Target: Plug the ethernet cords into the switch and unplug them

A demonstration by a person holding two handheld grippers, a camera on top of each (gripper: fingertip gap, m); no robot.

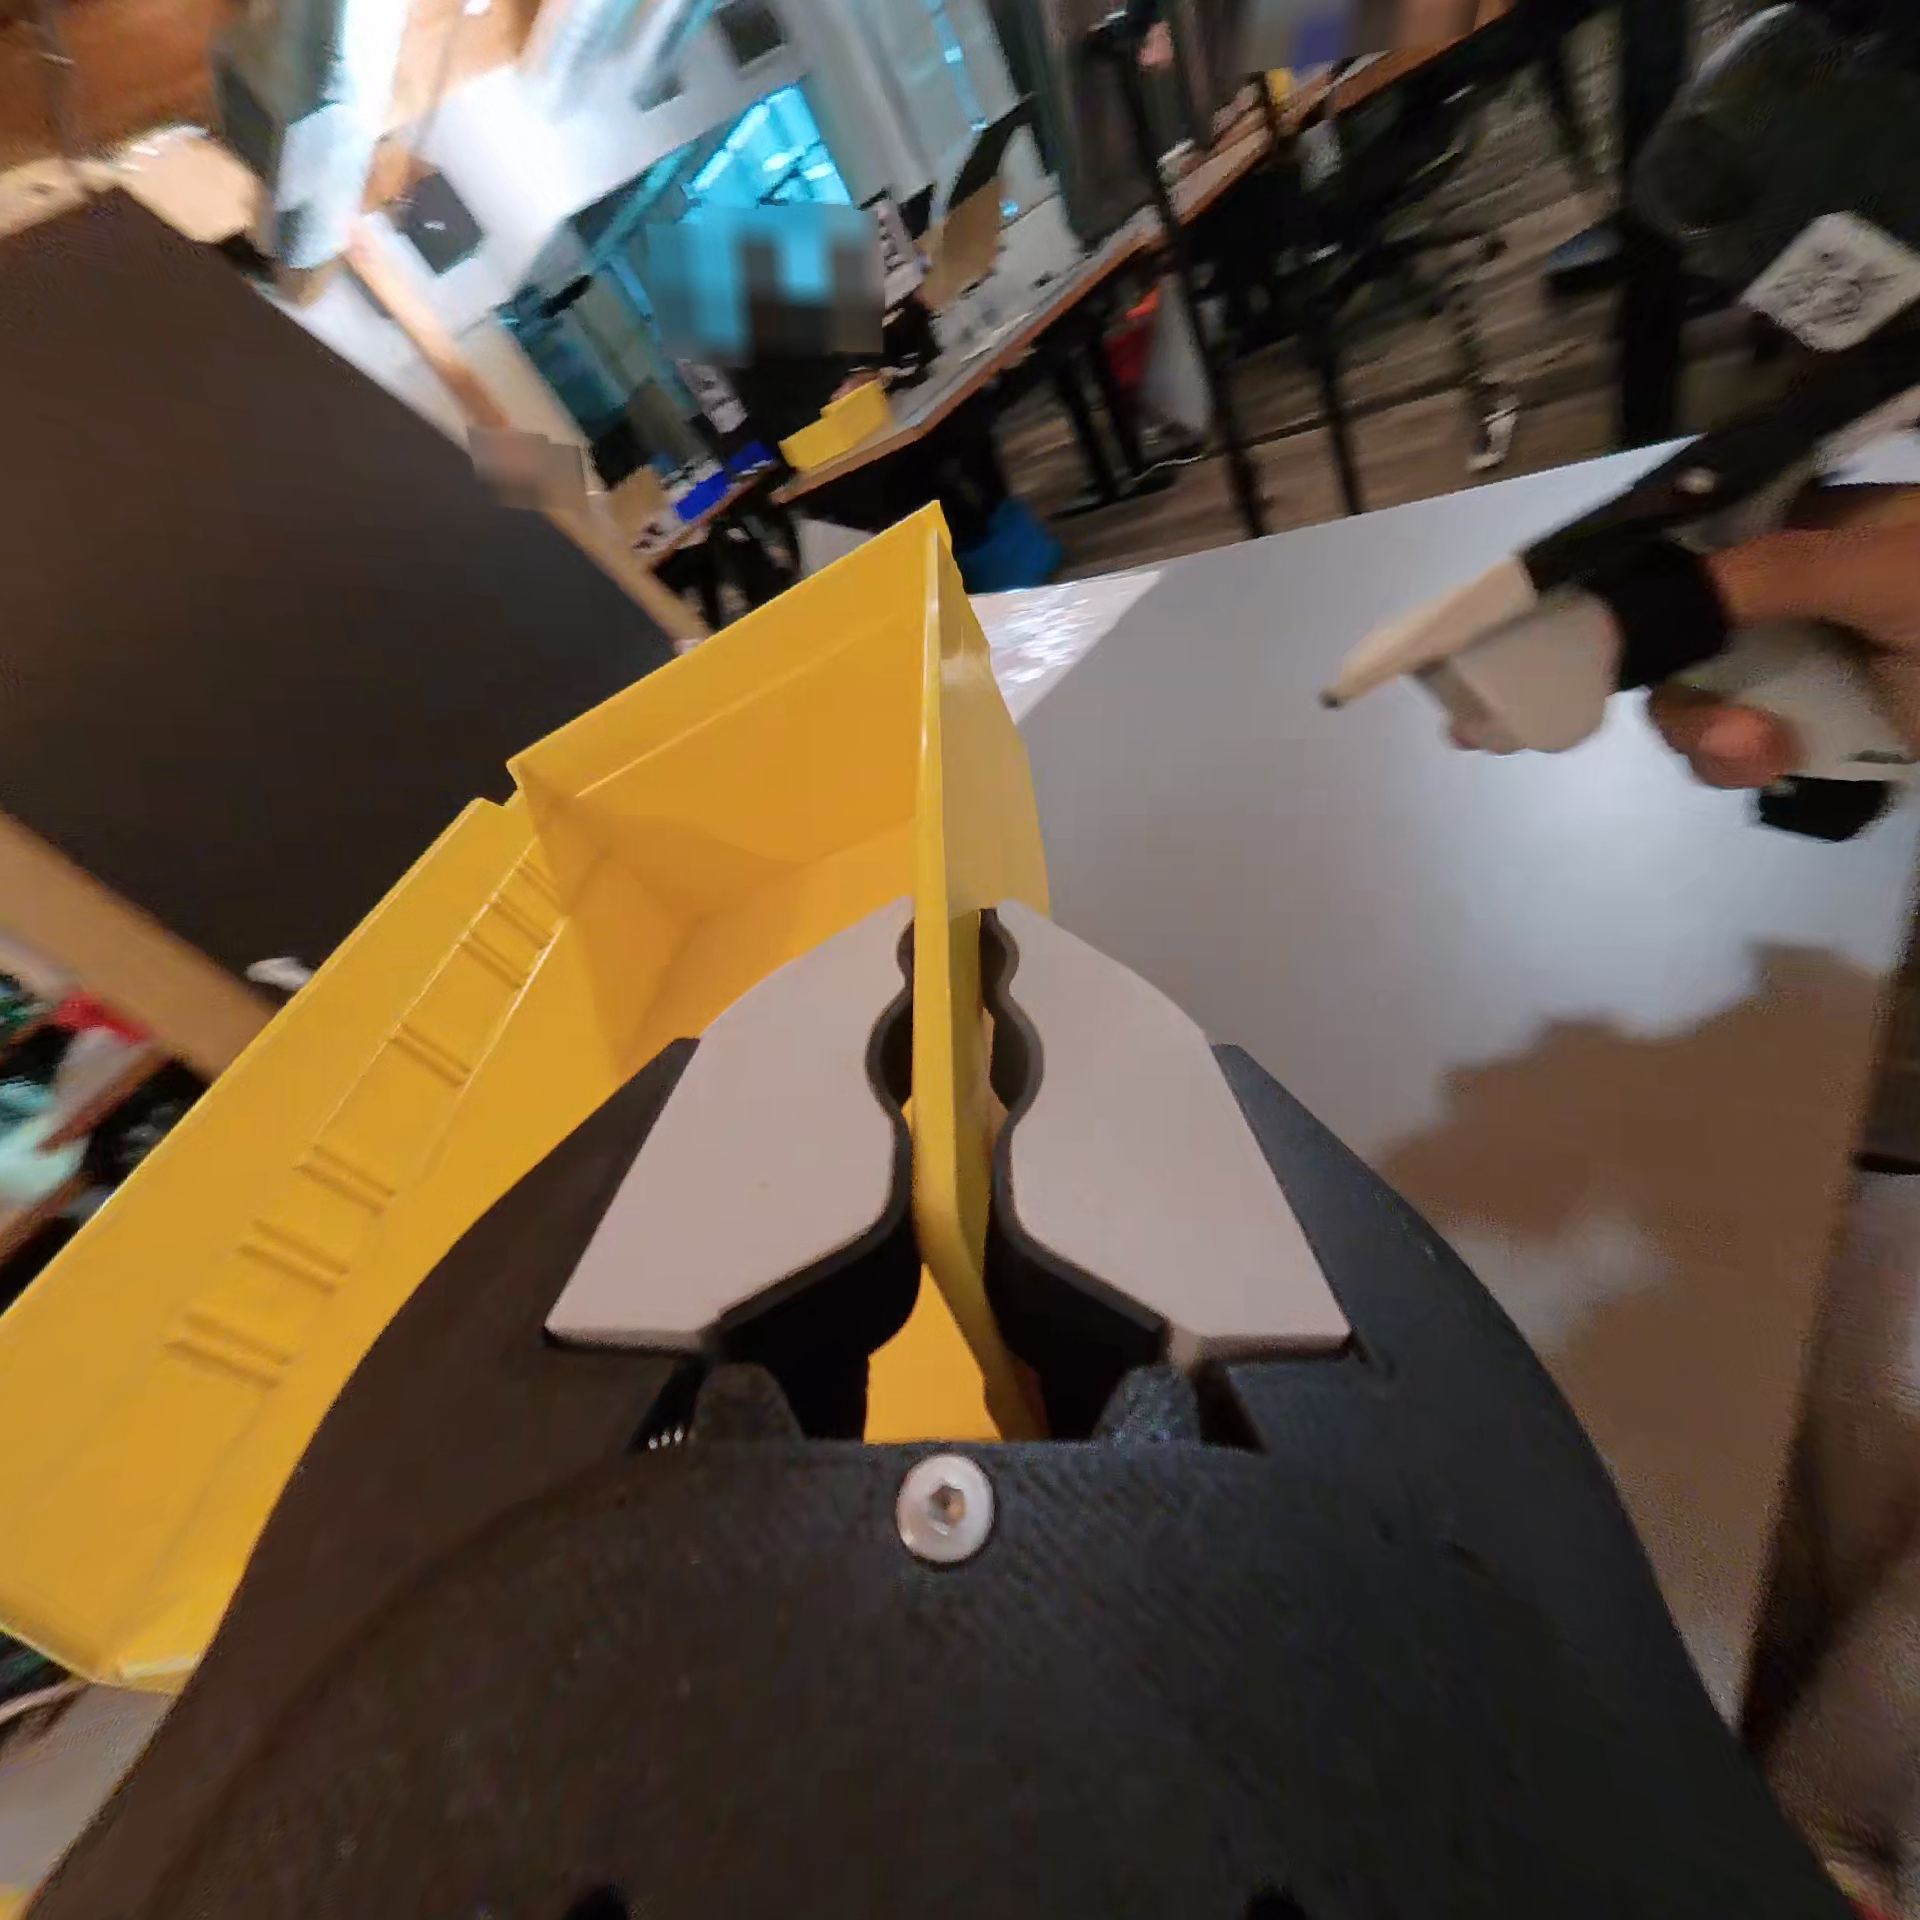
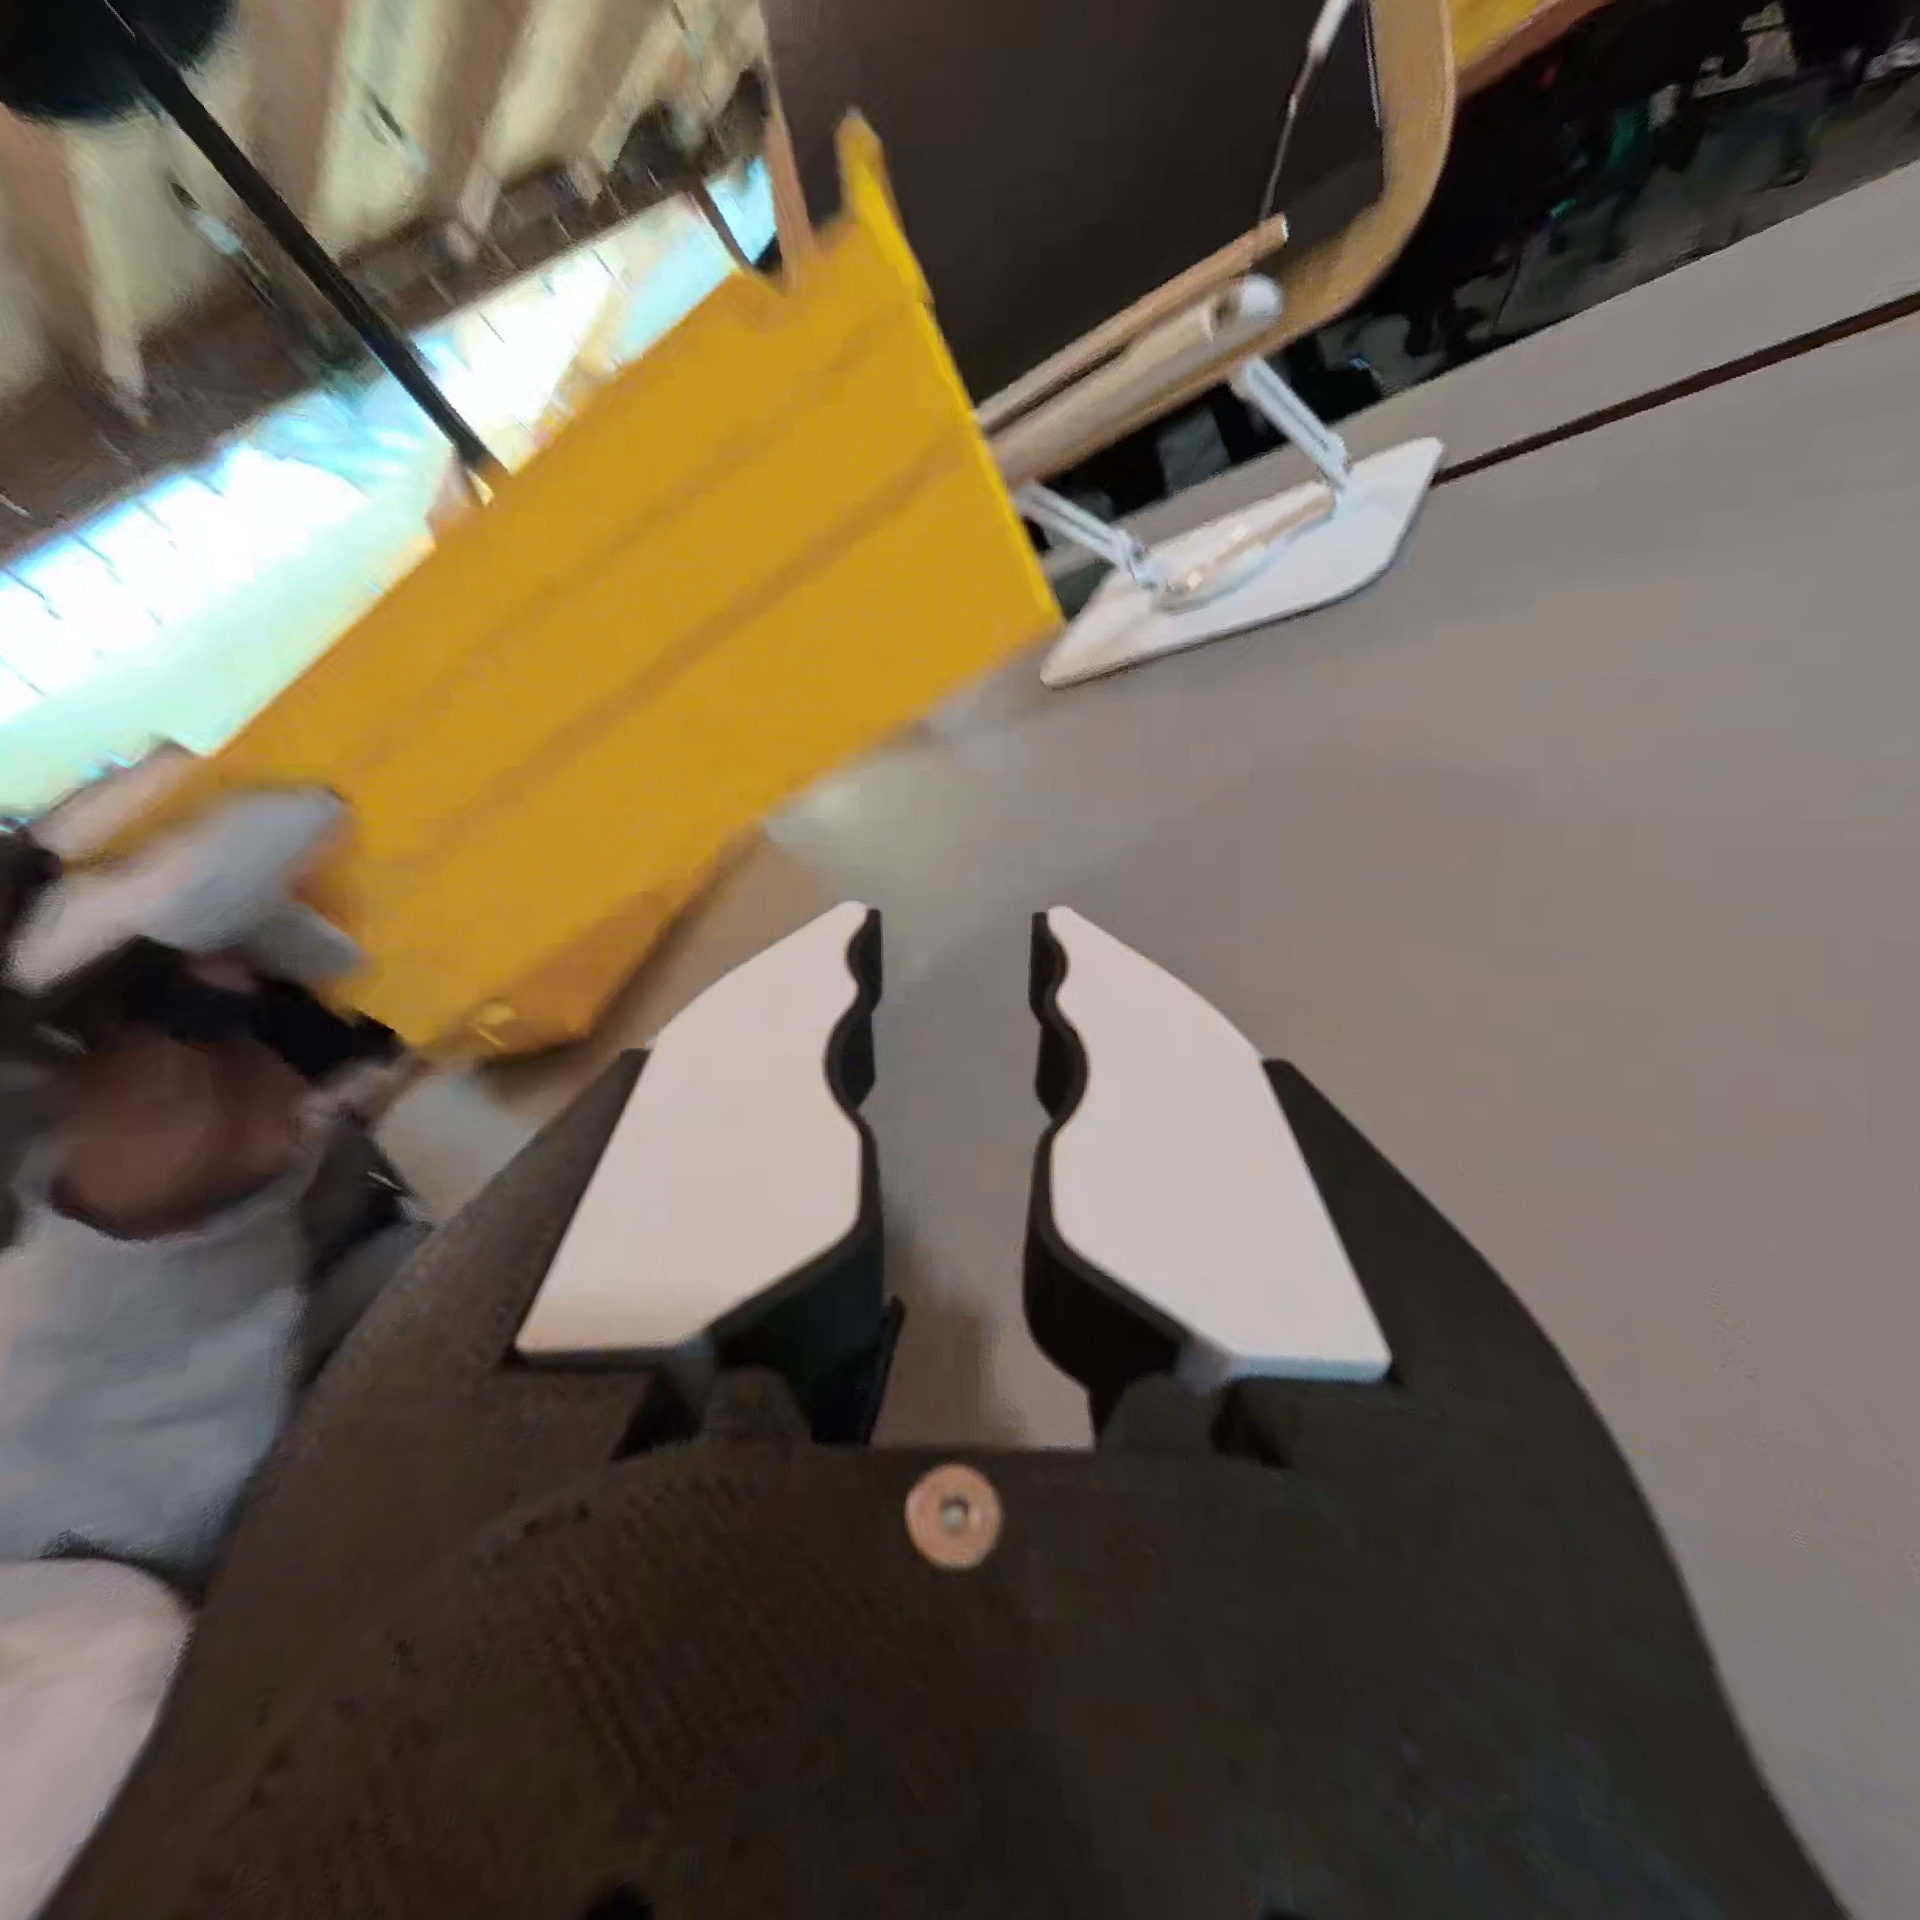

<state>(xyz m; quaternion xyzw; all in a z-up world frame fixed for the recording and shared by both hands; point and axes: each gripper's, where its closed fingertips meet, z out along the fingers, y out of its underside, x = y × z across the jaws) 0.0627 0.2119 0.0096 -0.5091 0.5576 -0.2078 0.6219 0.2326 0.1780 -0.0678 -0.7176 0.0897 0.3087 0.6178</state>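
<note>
A: In the left wrist view, what does the left gripper (image 1: 948,925) hold?

B: It is clenched on the side wall of a yellow bin (image 1: 727,790), lifted at the grey table (image 1: 1351,883) edge; the right gripper (image 1: 1340,694) hangs far right over bare tabletop.

A: And the right wrist view?

B: The right gripper (image 2: 956,920) is released, holding nothing, above open table (image 2: 1507,935). The bin (image 2: 644,665) is far left, a white stand (image 2: 1247,561) beyond. No switch or cords appear; a coded tag is too blurred to read.

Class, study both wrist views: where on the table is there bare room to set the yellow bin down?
The grey table is bare ahead of the open right gripper, between the yellow bin and the white stand. It is crowded around the left gripper, which clamps the bin's wall.
</note>
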